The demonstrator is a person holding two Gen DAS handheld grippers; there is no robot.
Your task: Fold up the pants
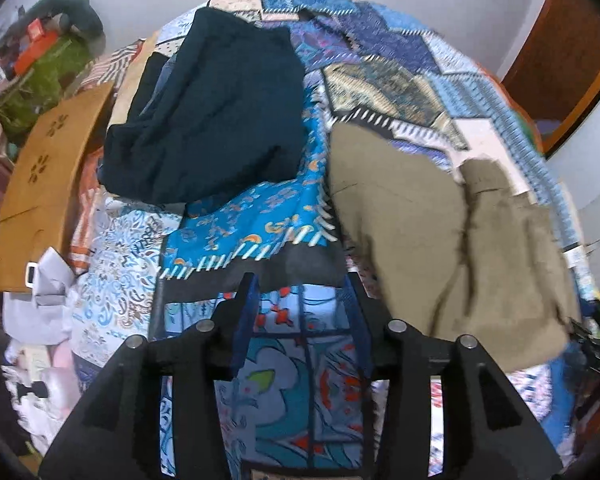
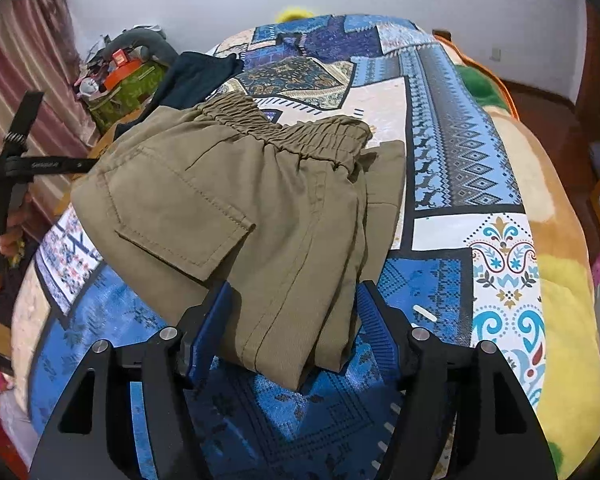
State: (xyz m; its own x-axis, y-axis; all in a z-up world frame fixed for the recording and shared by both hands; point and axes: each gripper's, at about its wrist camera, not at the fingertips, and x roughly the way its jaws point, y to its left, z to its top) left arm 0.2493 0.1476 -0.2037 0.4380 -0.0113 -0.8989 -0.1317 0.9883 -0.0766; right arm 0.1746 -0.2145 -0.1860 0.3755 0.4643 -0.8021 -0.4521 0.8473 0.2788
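Olive-khaki pants (image 2: 236,216) lie folded in a compact stack on a patterned blue bedspread (image 2: 452,168), elastic waistband at the far end. My right gripper (image 2: 294,292) is open, its blue pads either side of the stack's near edge, not clamping it. In the left wrist view the same pants (image 1: 452,240) lie to the right. My left gripper (image 1: 300,280) is open and empty above the bedspread (image 1: 252,220), left of the pants. The left gripper also shows in the right wrist view (image 2: 8,168), at the far left.
A folded dark navy garment (image 1: 208,120) lies on the bed at the far left; it also shows in the right wrist view (image 2: 196,76). A brown cardboard piece (image 1: 44,184) and a cluttered pile (image 1: 40,72) stand left of the bed. A yellow-orange blanket (image 2: 556,280) lies along the right.
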